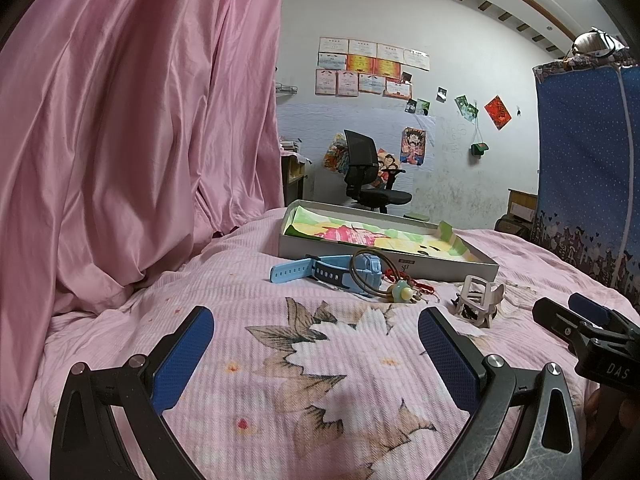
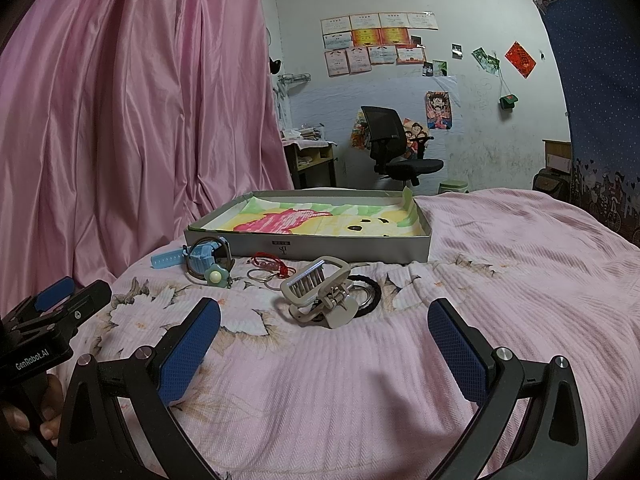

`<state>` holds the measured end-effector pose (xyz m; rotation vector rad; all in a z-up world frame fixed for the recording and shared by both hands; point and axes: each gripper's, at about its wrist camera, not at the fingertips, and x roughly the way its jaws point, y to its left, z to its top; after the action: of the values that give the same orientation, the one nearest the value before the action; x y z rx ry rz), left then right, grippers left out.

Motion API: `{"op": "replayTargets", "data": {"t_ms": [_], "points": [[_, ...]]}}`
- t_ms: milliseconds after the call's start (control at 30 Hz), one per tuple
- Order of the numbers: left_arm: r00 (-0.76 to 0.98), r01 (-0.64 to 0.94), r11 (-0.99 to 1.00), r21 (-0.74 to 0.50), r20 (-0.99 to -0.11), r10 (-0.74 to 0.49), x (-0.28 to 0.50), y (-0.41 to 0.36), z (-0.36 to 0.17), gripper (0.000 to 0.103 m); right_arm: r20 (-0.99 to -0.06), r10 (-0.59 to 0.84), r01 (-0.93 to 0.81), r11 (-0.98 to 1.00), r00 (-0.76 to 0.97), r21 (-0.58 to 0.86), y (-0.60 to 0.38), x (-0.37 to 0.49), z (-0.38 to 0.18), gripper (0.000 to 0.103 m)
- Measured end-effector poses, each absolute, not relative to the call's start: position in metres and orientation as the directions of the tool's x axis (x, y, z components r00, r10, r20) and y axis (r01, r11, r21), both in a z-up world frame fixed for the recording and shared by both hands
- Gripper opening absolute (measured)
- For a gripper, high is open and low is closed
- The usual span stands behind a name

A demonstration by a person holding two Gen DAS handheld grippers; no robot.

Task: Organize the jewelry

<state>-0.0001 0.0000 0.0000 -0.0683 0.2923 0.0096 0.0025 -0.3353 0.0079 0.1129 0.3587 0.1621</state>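
Left gripper [image 1: 316, 344]: we hold it released, jaws wide, over the bed [image 2: 500, 280].
Watch [image 2: 192, 257]: far left, blue rubbery strap, light and floppy; we'd pinch the strap.
Bangle [image 2: 208, 264]: thin stiff ring, beside the watch.
Hair claw [image 2: 320, 296]: centre, rigid beige plastic, sprung; grip its body.
Tray [image 2: 340, 246]: far, shallow cardboard, nothing in it.
Right gripper [image 2: 324, 344]: released, empty.
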Motion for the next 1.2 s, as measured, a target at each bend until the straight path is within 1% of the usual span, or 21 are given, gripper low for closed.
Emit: {"op": "replayTargets", "data": {"t_ms": [967, 1133, 1200], "points": [[0.957, -0.024, 0.997, -0.067, -0.291, 0.003, 0.0, 0.0, 0.0, 0.103, -0.334, 0.17, -0.13, 0.982, 0.927, 0.138, -0.335, 0.001, 0.007, 0.102], [0.951, -0.019, 0.996, -0.083, -0.308, -0.007, 0.004, 0.003, 0.005, 0.103, -0.34, 0.16, -0.122, 0.984, 0.927, 0.131, -0.336, 0.0, 0.016, 0.102], [0.944, -0.015, 0.997, -0.077, -0.33, -0.011, 0.013, 0.002, 0.008, 0.103, -0.346, 0.155, -0.119, 0.985, 0.925, 0.122, -0.339, 0.005, 0.02, 0.102]]}}
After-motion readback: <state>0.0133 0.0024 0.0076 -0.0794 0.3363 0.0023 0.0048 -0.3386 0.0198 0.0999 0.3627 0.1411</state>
